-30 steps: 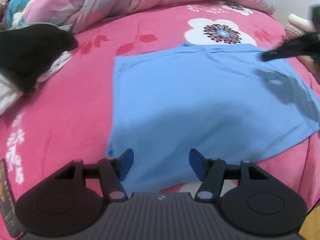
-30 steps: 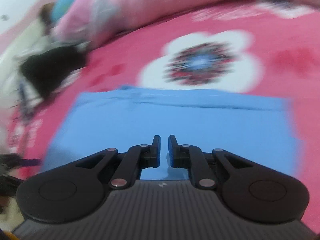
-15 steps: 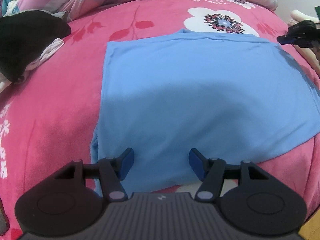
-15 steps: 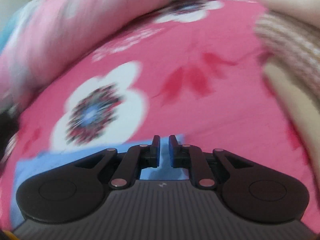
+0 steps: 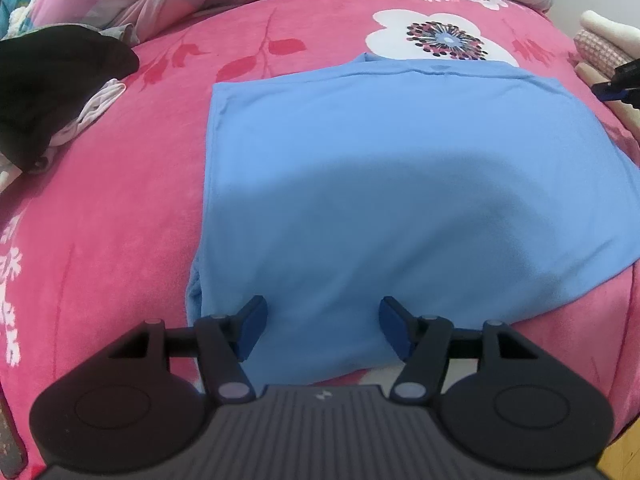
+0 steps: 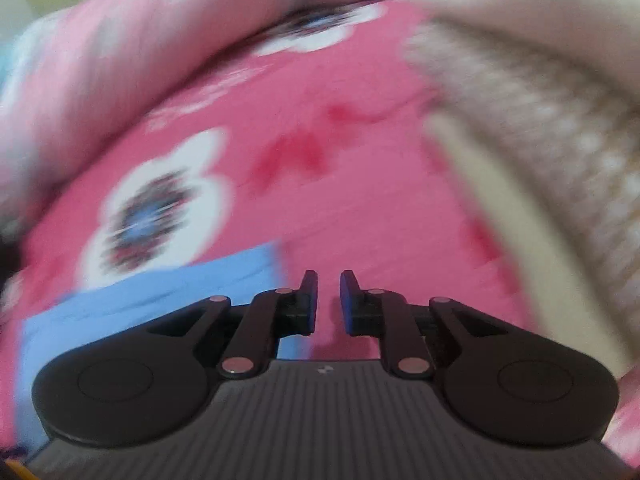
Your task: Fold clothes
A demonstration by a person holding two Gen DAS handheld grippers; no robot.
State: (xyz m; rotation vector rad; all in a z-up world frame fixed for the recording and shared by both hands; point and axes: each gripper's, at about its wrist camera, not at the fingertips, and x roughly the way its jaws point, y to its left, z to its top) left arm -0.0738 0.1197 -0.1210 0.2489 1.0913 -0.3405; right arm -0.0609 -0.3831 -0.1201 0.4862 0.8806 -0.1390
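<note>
Main risk here: the left gripper, fingers wide apart and empty over the near edge of the blue T-shirt, could pinch only the top layer and drag the fold crooked. The shirt lies flat and smooth on the pink floral bed cover, already folded into a rectangle. Off its far right corner, the right gripper has fingers slightly apart, holding nothing.

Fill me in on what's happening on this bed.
A person with a claw in each hand is folding a blue garment lying flat on the pink floral blanket. The left claw hovers open over its near edge. The right claw, jaws just opening and empty, sits off its far right corner.
</note>
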